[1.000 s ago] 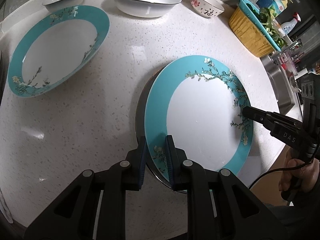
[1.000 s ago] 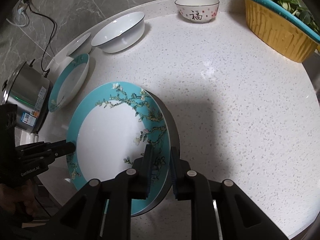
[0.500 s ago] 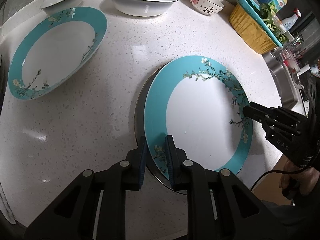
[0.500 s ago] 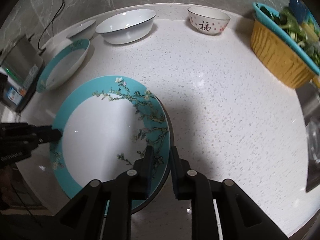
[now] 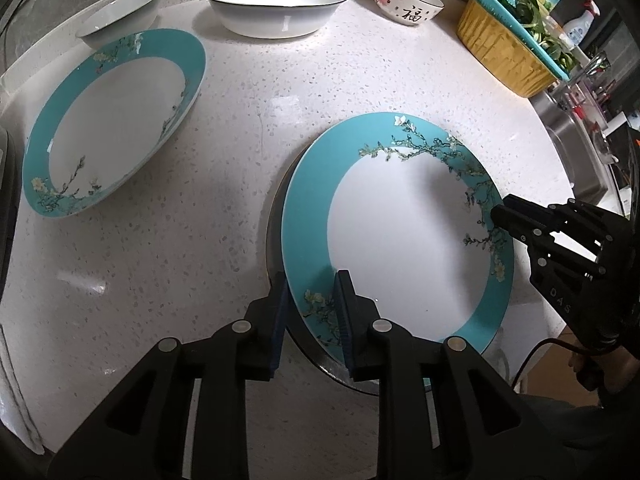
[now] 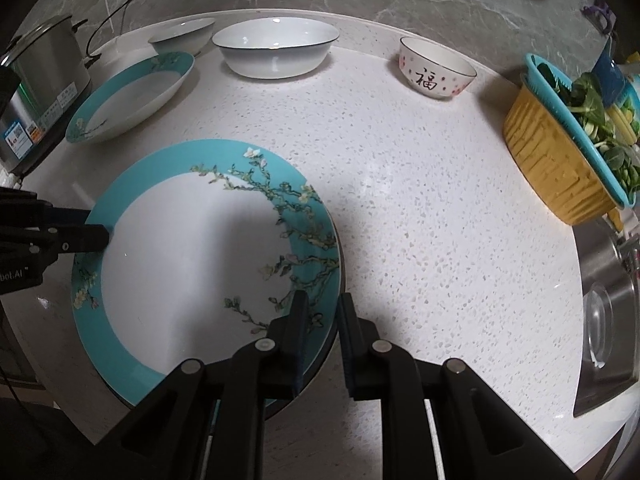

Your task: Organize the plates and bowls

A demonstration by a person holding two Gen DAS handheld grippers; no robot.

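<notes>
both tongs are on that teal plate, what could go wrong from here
1. The left tongs and right tongs pinch only the rim of the teal plate at opposite edges; uneven motion could let it slip or twist.
2. A second teal plate and a big white bowl sit beyond it, so a careless swing might clip them.

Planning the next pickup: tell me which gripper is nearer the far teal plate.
Left. The left gripper grips the near plate on the rim facing the far plate; the right gripper grips the opposite rim.
</notes>
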